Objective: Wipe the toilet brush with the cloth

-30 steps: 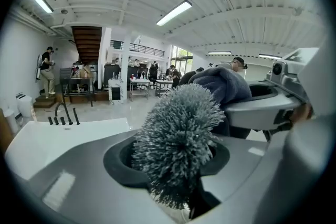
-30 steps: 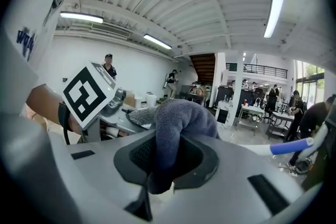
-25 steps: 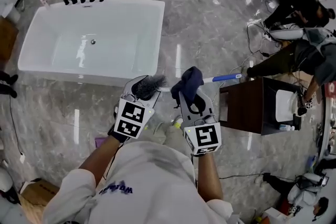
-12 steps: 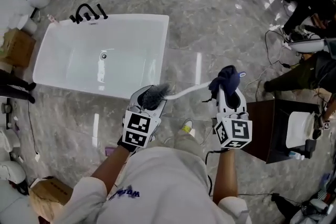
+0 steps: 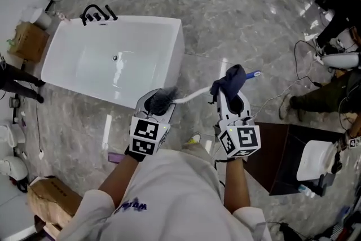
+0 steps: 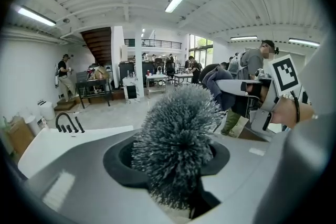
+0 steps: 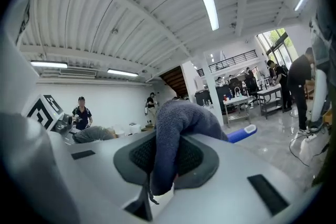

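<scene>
My left gripper (image 5: 159,101) is shut on the toilet brush's grey bristle head (image 5: 164,97), which fills the left gripper view (image 6: 176,136). The brush's white handle (image 5: 194,94) runs to the right and ends in a blue tip (image 5: 254,74). My right gripper (image 5: 230,94) is shut on a dark blue cloth (image 5: 229,78). The cloth drapes over the handle near that blue end. In the right gripper view the cloth (image 7: 177,126) hangs between the jaws, with the blue tip (image 7: 242,134) behind it.
A white bathtub (image 5: 73,73) with a black tap (image 5: 96,12) stands ahead on the left. At the right are a dark wooden cabinet (image 5: 285,161) with a white basin (image 5: 315,158), floor cables (image 5: 282,96) and people. A cardboard box (image 5: 48,200) lies at the lower left.
The right gripper has carried the cloth along the handle, from beside the bristle head out toward the blue end. The left gripper keeps its hold on the brush head.
</scene>
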Demonstrator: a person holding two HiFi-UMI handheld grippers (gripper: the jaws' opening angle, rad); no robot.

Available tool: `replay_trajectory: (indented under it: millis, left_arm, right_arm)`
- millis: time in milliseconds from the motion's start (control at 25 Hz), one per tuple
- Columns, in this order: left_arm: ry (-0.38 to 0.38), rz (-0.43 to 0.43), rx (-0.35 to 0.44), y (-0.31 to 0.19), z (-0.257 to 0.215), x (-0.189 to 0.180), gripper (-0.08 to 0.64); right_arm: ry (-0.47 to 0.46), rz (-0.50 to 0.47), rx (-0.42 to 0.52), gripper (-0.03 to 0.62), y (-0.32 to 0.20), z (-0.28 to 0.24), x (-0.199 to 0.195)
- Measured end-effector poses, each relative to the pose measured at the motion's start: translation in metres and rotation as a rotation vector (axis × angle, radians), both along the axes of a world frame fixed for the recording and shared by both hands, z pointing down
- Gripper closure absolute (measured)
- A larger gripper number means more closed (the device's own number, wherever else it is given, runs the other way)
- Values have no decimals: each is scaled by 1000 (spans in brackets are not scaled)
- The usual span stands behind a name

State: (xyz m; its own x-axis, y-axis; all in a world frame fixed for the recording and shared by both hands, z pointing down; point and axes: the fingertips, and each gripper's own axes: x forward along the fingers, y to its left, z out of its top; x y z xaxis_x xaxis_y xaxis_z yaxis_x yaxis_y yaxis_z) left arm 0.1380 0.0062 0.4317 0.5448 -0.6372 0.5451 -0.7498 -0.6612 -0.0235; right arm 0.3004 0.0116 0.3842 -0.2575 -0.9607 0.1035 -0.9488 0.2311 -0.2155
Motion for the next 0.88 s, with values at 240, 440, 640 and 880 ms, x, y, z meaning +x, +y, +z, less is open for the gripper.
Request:
replay_trajectory:
  millis: [240, 440, 640, 880]
  left_arm:
    - [-18, -41, 6, -22, 1, 16, 364]
    - [-13, -78, -10, -49, 7, 18, 364]
    - [47, -77, -44, -94, 21, 26, 364]
    - [101, -39, -43, -164, 19, 28, 364]
  right_arm:
    - [-31, -109, -1, 532, -23, 1, -18]
    - [-23, -258, -22, 532, -39, 5, -60]
    - [-14, -431, -65, 532, -63, 19, -98]
    - [33, -409, -85, 532, -140, 15, -76]
